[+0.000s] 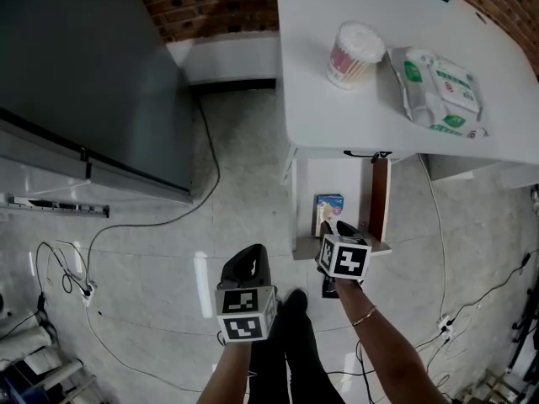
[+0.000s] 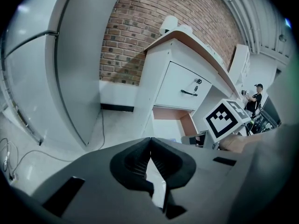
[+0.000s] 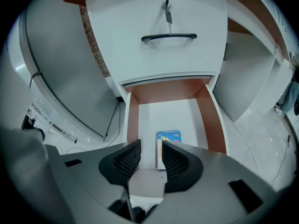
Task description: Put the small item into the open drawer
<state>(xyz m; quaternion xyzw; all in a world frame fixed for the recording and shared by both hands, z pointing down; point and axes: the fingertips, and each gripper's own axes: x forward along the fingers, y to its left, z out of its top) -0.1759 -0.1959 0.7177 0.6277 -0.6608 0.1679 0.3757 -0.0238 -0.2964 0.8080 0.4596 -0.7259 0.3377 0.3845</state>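
A small blue box [image 3: 169, 137] stands on the white floor of the open drawer [image 3: 132, 120] under the desk; the head view shows the box [image 1: 328, 210] in the drawer [image 1: 380, 200] too. My right gripper [image 3: 148, 146] is open and empty at the drawer's front, with the box just beyond its right finger. In the head view the right gripper [image 1: 329, 226] hovers over the drawer's near end. My left gripper [image 1: 248, 257] hangs over the floor left of the drawer, shut with nothing in it [image 2: 150, 141].
Above the open drawer is a closed one with a black handle [image 3: 169, 37] and a key. A cotton swab tub [image 1: 354, 53] and a wipes pack [image 1: 438, 87] lie on the desk. A grey cabinet [image 1: 93, 82] stands left; cables [image 1: 202, 167] cross the floor.
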